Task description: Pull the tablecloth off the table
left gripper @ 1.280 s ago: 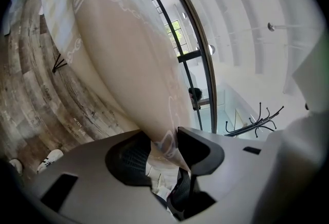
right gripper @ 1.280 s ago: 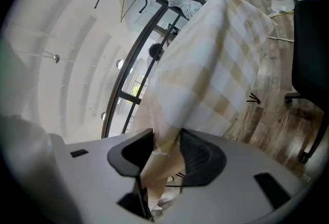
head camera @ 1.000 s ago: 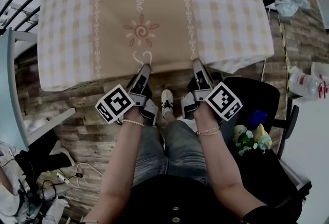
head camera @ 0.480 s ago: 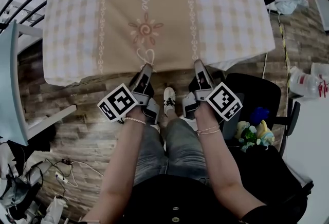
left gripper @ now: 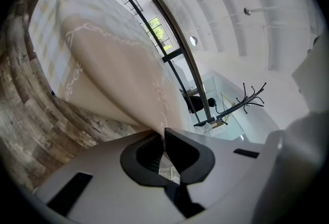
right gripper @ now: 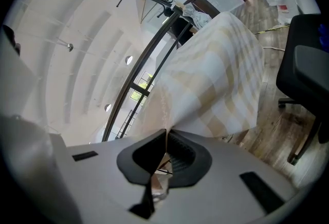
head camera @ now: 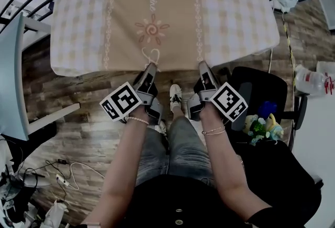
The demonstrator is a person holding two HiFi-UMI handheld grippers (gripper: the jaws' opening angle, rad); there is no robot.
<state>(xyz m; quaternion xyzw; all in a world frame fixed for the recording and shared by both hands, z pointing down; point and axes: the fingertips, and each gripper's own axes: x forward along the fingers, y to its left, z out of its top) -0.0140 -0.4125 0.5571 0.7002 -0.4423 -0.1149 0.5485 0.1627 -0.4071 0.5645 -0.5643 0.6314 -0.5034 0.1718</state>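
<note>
A beige tablecloth [head camera: 157, 12] with checked side bands and a flower motif covers the table ahead of me. Its near hem hangs toward my legs. My left gripper [head camera: 152, 67] is shut on the hem at the middle band's left side; in the left gripper view the cloth [left gripper: 113, 74] runs straight into the closed jaws [left gripper: 163, 138]. My right gripper [head camera: 202, 65] is shut on the hem at the band's right side, and the checked cloth [right gripper: 216, 74] is pinched in its jaws [right gripper: 166, 141].
A black office chair [head camera: 261, 96] stands close on the right, with small toys [head camera: 259, 126] beside it. A pale table edge [head camera: 13, 80] is on the left. Cables [head camera: 63, 169] lie on the wood floor. My feet stand under the hem.
The near edge of the cloth has shifted slightly up the head view, and both grippers have risen with it. Both grippers stay clamped on the hem.
</note>
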